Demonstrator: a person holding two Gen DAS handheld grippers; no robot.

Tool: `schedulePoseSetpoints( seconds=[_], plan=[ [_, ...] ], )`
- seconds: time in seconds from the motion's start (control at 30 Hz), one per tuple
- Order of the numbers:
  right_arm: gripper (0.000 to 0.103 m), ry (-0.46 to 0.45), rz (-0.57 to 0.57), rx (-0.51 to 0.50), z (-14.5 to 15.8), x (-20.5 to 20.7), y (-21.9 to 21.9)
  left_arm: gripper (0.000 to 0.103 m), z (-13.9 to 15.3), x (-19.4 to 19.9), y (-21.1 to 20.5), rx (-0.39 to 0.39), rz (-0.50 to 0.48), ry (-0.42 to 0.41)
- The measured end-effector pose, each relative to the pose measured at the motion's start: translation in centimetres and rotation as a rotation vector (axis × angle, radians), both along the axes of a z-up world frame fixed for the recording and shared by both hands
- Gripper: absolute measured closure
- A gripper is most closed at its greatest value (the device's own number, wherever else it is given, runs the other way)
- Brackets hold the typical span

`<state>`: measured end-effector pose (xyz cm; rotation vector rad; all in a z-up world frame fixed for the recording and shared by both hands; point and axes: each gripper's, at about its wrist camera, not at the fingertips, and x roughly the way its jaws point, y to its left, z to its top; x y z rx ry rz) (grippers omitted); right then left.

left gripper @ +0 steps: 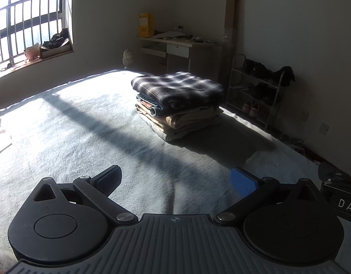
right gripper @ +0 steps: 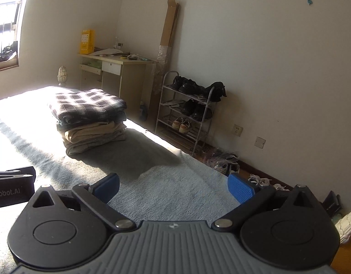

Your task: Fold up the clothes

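Fuzzy pale blanket (left gripper: 84, 123), squared stack of folded clothes (left gripper: 175, 100) topped in plaid, both tools (left gripper: 175, 182) (right gripper: 173, 188) spread wide, empty.

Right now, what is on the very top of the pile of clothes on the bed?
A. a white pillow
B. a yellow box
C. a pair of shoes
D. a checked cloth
D: the checked cloth lies folded on top of the pile of clothes, above the blue and beige layers; the right wrist view shows the same.

"Robot.AI" on left gripper (right gripper: 13, 188)
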<state>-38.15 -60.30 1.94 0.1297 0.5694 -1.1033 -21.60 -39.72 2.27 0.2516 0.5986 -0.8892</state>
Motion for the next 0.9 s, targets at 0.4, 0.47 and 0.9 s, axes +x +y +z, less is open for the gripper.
schedulePoseSetpoints(
  seconds=[0.4,0.47,0.9],
  plan=[
    [0.000,0.014,0.027,0.009,-0.27,0.49,0.56,0.000,-0.09,-0.14,-0.26,0.000,0.011,-0.003],
    [0.000,0.012,0.026,0.011,-0.24,0.44,0.58,0.000,-0.10,-0.21,-0.30,0.001,0.009,-0.004],
    [0.000,0.006,0.028,0.021,-0.18,0.30,0.70,0.000,-0.10,-0.45,-0.41,0.006,0.011,-0.007]
  ],
)
